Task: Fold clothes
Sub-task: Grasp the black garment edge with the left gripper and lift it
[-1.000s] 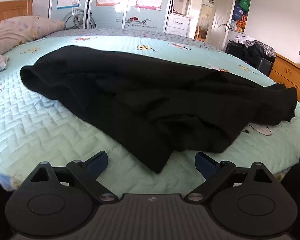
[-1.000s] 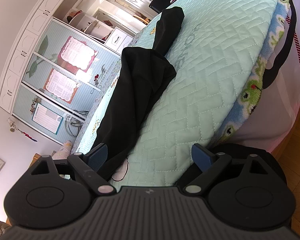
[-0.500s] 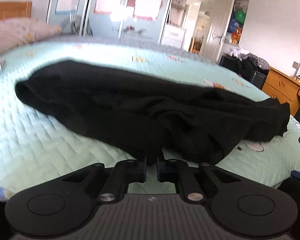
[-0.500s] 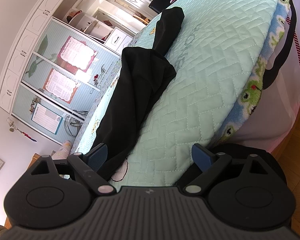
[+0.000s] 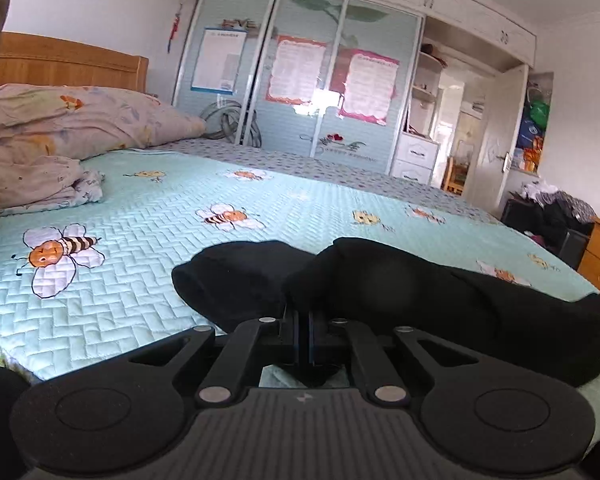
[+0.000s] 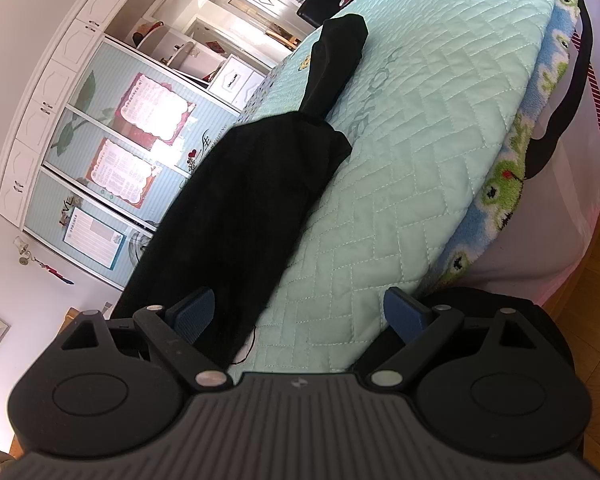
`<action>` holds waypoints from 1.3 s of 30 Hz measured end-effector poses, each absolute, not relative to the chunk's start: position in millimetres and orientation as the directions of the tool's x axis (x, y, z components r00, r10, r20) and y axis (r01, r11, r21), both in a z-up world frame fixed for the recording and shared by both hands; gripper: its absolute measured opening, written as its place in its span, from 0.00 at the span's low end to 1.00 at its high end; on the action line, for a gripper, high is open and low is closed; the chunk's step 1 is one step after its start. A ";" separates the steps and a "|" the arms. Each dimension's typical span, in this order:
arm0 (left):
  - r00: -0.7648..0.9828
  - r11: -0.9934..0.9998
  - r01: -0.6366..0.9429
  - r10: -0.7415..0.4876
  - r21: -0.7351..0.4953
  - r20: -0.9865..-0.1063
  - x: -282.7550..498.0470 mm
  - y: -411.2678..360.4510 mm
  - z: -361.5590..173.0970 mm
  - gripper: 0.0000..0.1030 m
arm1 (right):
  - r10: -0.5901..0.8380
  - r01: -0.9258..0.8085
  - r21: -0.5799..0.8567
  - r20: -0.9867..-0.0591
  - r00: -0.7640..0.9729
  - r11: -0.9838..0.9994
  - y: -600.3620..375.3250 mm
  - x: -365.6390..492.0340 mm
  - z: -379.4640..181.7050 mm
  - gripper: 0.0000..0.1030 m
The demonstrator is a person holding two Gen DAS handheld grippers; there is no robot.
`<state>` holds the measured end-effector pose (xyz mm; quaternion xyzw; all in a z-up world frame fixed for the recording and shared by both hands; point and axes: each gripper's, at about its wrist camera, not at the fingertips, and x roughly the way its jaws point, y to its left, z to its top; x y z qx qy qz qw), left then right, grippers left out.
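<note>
On top of the pale green quilted bedspread, printed with cartoon bees, lies the black fabric garment, bunched into soft rolls along the near edge of the bed. The left gripper has its two black fingers drawn together on a fold of that dark cloth; fabric bulges to either side of the pinch and a point of it hangs down between the linkages, so the grip is plainly on the garment. To the left of the held fold, a rounded end of the cloth rests on the quilt near a large orange-and-white bee motif.

Seen from the right wrist camera (whose view is rolled strongly to one side), the same garment stretches away as a long dark strip across the bedspread, narrowing to a thinner part at its far end. The right gripper stands with its blue-padded fingers wide apart and nothing clamped between them; one pad sits just beside the near edge of the cloth, though whether it touches cannot be told.

Behind the bed stand a wooden headboard, a rumpled patterned pillow, and a wardrobe with pale blue sliding doors bearing pink-bordered posters.
</note>
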<state>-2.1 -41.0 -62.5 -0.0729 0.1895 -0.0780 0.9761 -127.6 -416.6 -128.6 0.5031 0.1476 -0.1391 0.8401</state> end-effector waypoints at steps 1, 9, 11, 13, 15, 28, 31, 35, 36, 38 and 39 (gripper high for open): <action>0.916 0.978 0.133 -0.182 -0.160 -0.357 -3.5 -42.8 -63.1 0.04 | -0.086 0.383 0.803 -0.389 0.917 0.456 -415.7 -126.8 -128.0 0.90; 0.903 0.986 0.143 -0.166 -0.086 -0.396 -3.9 -47.2 -70.9 0.44 | -0.086 0.384 0.803 -0.390 0.917 0.457 -417.9 -123.9 -128.9 0.90; 0.910 0.988 0.137 -0.156 -0.077 -0.384 -5.5 -48.5 -72.0 0.63 | -0.086 0.384 0.803 -0.390 0.917 0.456 -419.0 -124.9 -129.4 0.90; 0.914 0.987 0.143 -0.158 -0.069 -0.374 -6.6 -50.4 -72.4 0.66 | -0.087 0.384 0.803 -0.389 0.917 0.456 -418.7 -126.0 -130.2 0.90; 0.916 0.985 0.158 -0.170 -0.063 -0.364 -7.4 -52.8 -72.1 0.66 | -0.086 0.382 0.805 -0.387 0.918 0.454 -419.4 -126.2 -130.7 0.90; 0.806 0.916 0.183 -0.348 -0.357 -0.479 17.9 -35.4 -87.3 0.21 | -0.085 0.386 0.799 -0.393 0.916 0.460 -423.6 -125.8 -133.6 0.90; 0.823 0.925 0.212 -0.343 -0.316 -0.453 17.1 -41.6 -85.2 0.06 | -0.085 0.388 0.796 -0.396 0.914 0.463 -423.7 -125.6 -133.5 0.90; 0.847 0.938 0.219 -0.319 -0.268 -0.426 14.7 -43.4 -83.7 0.04 | -0.086 0.389 0.796 -0.396 0.914 0.464 -423.5 -125.9 -133.4 0.90; 0.850 0.939 0.220 -0.318 -0.266 -0.421 14.4 -42.2 -82.6 0.04 | -0.086 0.389 0.796 -0.396 0.914 0.464 -423.3 -125.9 -133.4 0.90; 0.855 0.940 0.222 -0.316 -0.261 -0.411 13.7 -39.8 -80.4 0.03 | -0.087 0.389 0.797 -0.396 0.914 0.463 -423.1 -125.9 -133.6 0.90; 0.858 0.940 0.223 -0.315 -0.258 -0.406 13.4 -38.6 -79.2 0.03 | -0.086 0.388 0.797 -0.395 0.914 0.463 -423.1 -125.7 -133.7 0.90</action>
